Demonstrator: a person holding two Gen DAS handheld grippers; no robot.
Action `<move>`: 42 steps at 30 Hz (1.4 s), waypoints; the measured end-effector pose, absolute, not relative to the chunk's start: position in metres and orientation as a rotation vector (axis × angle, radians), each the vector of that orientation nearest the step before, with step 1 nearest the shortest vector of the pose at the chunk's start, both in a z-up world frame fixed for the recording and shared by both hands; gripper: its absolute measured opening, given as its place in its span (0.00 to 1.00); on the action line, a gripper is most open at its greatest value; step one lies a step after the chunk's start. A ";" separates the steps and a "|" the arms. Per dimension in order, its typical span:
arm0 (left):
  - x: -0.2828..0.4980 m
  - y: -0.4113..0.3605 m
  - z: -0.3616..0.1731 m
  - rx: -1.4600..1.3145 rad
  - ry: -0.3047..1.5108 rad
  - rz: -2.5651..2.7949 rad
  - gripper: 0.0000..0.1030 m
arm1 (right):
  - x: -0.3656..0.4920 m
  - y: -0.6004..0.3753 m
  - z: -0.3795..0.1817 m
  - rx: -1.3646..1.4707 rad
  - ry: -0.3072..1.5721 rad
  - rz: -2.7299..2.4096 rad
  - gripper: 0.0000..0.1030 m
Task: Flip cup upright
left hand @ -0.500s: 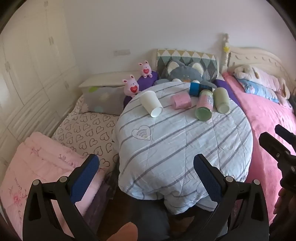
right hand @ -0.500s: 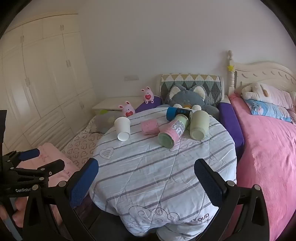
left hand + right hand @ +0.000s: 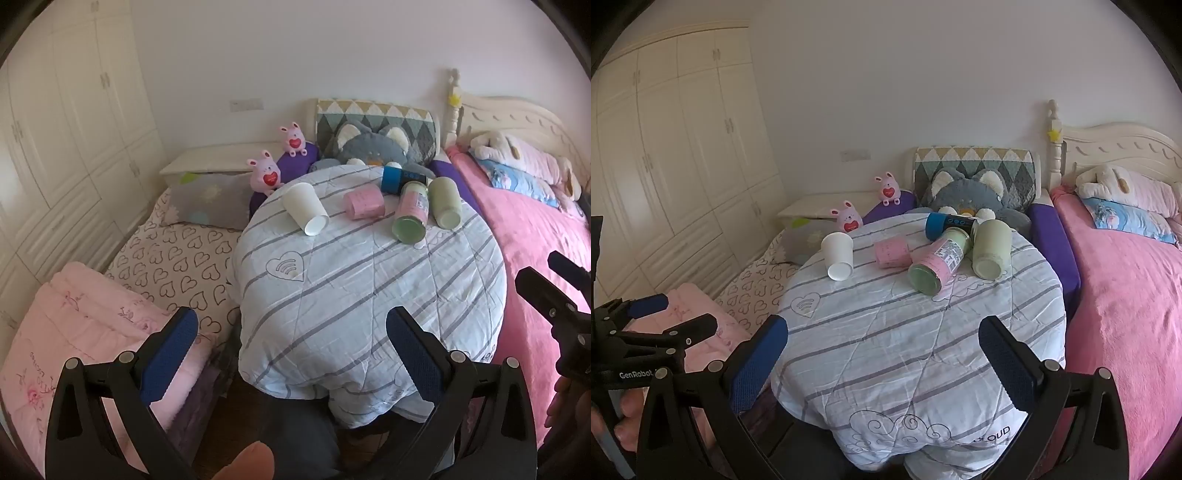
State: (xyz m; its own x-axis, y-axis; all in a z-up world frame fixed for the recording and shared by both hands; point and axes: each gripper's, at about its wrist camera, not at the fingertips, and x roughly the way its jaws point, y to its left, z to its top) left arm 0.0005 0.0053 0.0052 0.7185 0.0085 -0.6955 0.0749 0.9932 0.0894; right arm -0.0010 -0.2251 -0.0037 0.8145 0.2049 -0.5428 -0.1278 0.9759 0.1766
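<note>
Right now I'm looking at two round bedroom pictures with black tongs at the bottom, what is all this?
Each picture comes from a fisheye camera fixed on a hand-held pair of tongs, looking along its blue-padded fingers. One shows the left tongs, the other the right tongs. A person holds one in each hand; there is no robot arm. Both are open and hold nothing. Ahead is a round table under a striped quilt. On it, all on their sides, lie a white paper cup, a pink cup, a pink-labelled green jar, a pale green cup and a blue bottle. Beds and plush toys surround it.
</note>
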 end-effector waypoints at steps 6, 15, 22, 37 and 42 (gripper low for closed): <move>0.002 0.011 0.009 0.113 0.768 -0.034 1.00 | 0.000 -0.223 -0.004 0.134 0.592 0.180 1.00; 0.006 0.012 0.011 0.111 0.766 -0.022 1.00 | 0.002 -0.221 -0.001 0.127 0.587 0.192 1.00; 0.006 0.013 0.011 0.111 0.763 -0.022 1.00 | 0.006 -0.218 0.000 0.120 0.589 0.208 1.00; 0.107 -0.015 -0.025 0.132 0.851 0.049 1.00 | 0.098 -0.244 -0.038 0.096 0.714 0.246 1.00; 0.184 -0.037 -0.047 0.137 0.911 0.072 1.00 | 0.179 -0.266 -0.059 0.069 0.779 0.258 1.00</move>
